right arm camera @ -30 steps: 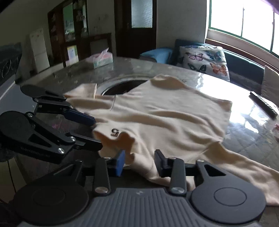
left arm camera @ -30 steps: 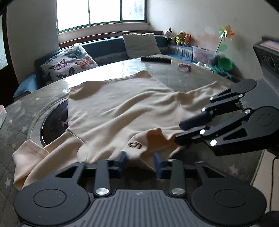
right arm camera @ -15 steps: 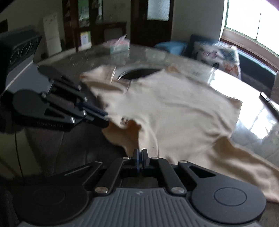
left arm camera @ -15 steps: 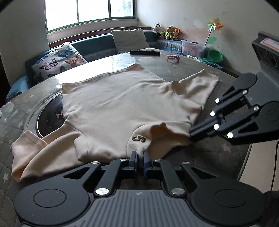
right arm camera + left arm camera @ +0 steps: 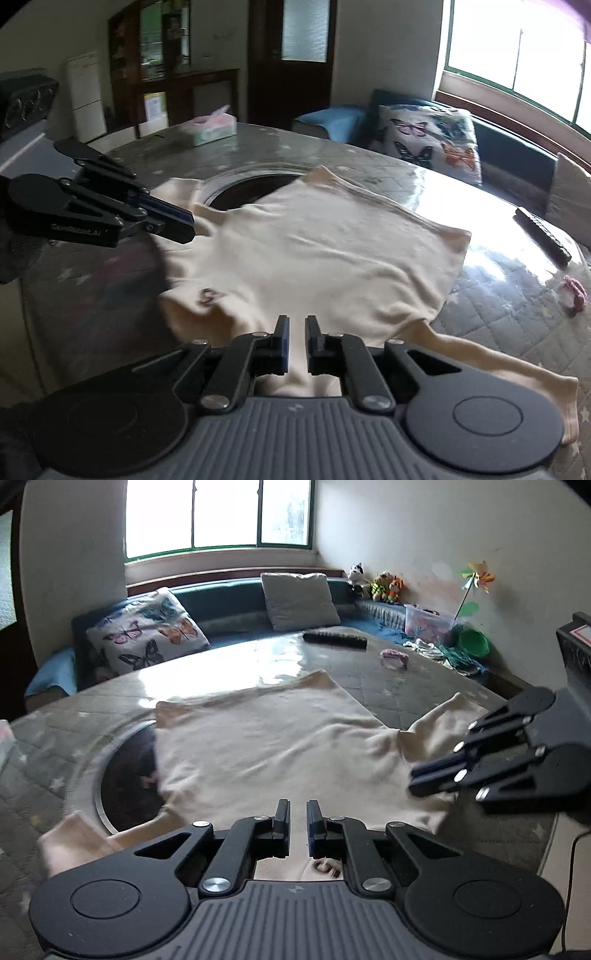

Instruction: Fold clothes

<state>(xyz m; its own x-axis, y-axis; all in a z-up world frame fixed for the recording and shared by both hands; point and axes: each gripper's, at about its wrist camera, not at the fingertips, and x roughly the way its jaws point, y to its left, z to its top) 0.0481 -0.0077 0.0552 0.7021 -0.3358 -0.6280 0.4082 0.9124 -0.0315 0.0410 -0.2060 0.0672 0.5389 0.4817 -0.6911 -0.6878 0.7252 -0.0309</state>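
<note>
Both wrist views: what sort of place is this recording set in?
Most likely a lived-in home sitting and dining room: a round table beside a window bench with a butterfly cushion, soft toys in the corner, and a fridge and wooden cabinet behind.

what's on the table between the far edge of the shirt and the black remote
Nothing: only bare glossy table separates the cream shirt from the remote, as the left wrist view shows.
</note>
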